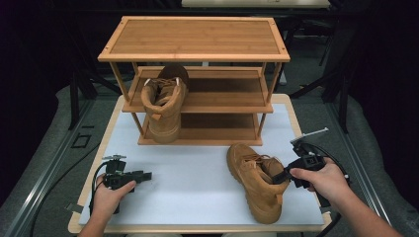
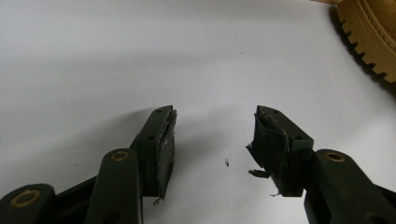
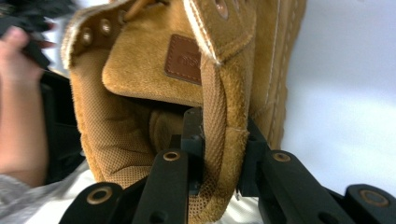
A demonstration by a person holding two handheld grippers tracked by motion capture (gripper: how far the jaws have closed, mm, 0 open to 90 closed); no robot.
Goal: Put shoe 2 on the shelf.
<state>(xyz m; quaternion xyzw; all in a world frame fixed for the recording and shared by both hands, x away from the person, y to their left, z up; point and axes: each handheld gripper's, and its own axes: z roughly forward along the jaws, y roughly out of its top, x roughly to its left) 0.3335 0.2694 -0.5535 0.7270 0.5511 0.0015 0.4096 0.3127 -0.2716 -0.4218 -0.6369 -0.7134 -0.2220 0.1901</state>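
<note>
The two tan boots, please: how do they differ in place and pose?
The boot on the shelf stands upright on the wooden rack; the boot on the table lies on its side. The right gripper clamps the table boot's collar; the shelf boot is untouched. Both are tan suede lace-ups.

dark room, grey floor (image 1: pixel 44 143), black stands (image 1: pixel 74 94)

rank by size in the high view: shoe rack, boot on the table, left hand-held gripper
1. shoe rack
2. boot on the table, though it lies nearer the camera
3. left hand-held gripper, clearly smallest
</note>
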